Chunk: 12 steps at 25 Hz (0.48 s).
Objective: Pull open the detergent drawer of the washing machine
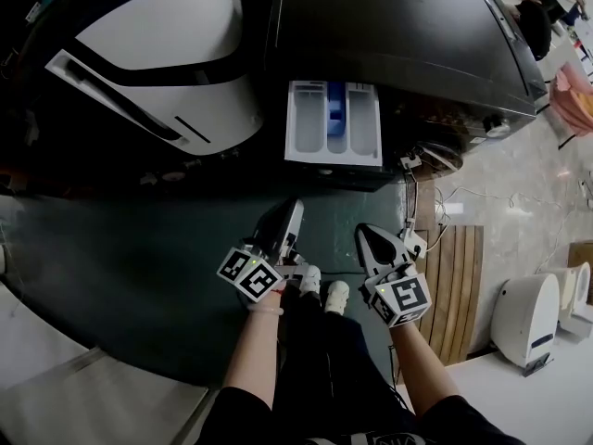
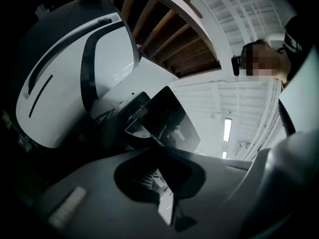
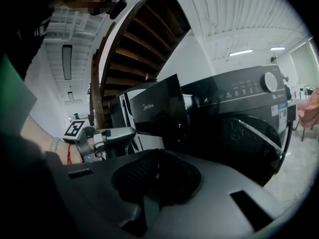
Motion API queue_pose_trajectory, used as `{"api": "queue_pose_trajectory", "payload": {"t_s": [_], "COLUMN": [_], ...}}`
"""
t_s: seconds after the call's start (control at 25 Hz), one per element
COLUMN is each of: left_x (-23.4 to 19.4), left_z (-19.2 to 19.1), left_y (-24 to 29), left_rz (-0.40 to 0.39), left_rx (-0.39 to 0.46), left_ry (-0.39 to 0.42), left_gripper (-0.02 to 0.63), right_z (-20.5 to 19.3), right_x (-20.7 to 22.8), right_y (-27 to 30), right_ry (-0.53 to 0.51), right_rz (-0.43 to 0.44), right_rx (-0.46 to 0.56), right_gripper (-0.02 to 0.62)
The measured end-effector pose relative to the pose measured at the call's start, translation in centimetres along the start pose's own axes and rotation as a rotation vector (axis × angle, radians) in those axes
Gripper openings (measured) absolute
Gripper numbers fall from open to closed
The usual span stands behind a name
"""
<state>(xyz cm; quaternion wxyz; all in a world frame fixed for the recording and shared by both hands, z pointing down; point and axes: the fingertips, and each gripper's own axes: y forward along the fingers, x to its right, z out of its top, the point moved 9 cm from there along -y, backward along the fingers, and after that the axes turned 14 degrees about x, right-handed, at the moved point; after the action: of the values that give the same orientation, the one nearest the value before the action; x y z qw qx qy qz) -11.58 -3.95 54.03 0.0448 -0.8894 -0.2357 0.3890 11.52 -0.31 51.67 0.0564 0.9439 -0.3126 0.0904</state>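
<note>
Drawer [image 1: 334, 123] pulled out of washer [image 1: 408, 35], 3 compartments showing. Left gripper [image 1: 292, 213] clenched, empty, well apart from drawer. Right gripper [image 1: 366, 235] seems clenched too, empty.

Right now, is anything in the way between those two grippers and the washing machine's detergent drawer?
Nothing visible. The detergent drawer already stands pulled out of the washing machine. The left gripper and right gripper, both shut and empty, hover short of it with nothing in the gap between.
</note>
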Motion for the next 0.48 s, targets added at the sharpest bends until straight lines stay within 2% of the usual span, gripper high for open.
{"api": "queue_pose_trajectory", "payload": {"t_s": [0.28,0.48], "left_x": [2.1,3.8], "left_z": [2.6,4.7], "left_y": [-0.3,-0.3], "left_rz": [0.059,0.067], "left_rx": [-0.027,-0.023], "left_ry": [0.197,0.269], "left_gripper": [0.008,0.008], "right_z": [2.8,5.5], "right_x": [-0.2,-0.4], "right_y": [-0.1,-0.6], "right_ry": [-0.017,-0.038], "right_rz": [0.012,0.016], "right_rx": [0.032,0.063], "right_gripper": [0.011,0.011]}}
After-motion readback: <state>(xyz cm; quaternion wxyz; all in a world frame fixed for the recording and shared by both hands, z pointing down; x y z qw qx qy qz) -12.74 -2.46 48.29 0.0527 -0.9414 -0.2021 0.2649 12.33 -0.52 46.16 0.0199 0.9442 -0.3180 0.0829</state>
